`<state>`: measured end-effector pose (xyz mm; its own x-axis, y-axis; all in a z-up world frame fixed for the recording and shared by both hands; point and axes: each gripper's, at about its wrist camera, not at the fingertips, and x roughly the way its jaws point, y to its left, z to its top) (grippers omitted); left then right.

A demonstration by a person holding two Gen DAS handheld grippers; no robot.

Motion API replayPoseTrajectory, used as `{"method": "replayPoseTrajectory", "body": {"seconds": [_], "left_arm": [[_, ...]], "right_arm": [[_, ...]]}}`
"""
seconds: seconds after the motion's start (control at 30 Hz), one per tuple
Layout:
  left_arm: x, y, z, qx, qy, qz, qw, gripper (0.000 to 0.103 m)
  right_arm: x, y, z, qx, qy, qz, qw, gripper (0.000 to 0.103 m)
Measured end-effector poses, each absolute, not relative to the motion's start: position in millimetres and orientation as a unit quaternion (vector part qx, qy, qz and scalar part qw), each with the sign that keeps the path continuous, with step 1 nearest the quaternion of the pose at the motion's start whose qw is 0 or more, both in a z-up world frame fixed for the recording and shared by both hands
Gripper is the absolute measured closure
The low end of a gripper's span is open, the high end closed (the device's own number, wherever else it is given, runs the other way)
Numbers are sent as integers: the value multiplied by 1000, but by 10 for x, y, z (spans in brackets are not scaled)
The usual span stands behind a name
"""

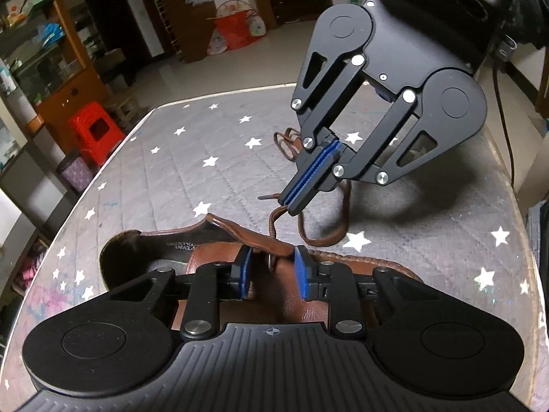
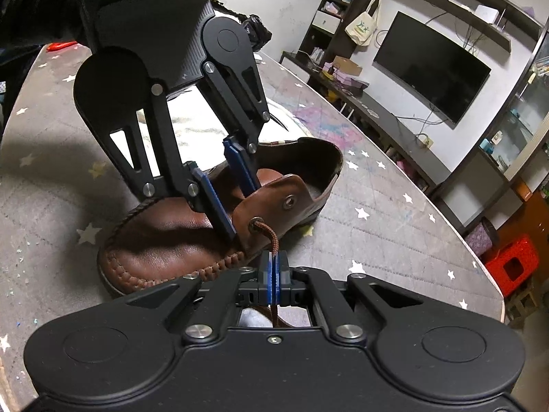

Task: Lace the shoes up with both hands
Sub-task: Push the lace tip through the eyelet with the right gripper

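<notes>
My right claw (image 2: pixel 273 276) pinches the lace (image 2: pixel 273 237) taut from the eyelet (image 2: pixel 255 224); my left claw (image 2: pixel 226 192), narrow, straddles the shoe (image 2: pixel 161 240) flap (image 2: pixel 274 202).

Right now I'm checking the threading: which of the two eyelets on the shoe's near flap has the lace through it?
The lower eyelet, nearest the toe: the brown lace runs from it into the right gripper. The upper eyelet is empty.

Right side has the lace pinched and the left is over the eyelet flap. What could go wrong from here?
1. The right hand-held gripper holds the brown lace close to the lower eyelet; pulling hard could drag the brown leather shoe across the star-print cover.
2. The left hand-held gripper straddles the eyelet flap without a firm clamp, so it may slip off.
</notes>
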<state>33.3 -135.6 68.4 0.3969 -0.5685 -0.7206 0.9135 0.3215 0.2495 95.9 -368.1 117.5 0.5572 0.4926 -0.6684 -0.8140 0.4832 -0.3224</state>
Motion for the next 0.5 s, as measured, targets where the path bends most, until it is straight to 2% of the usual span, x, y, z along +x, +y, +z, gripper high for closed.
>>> {"method": "replayPoseTrajectory", "body": {"seconds": [0.5], "left_arm": [[352, -1254, 742, 331, 250, -509, 754, 81]], "right_arm": [[980, -3674, 1178, -316, 255, 396, 823, 101]]}}
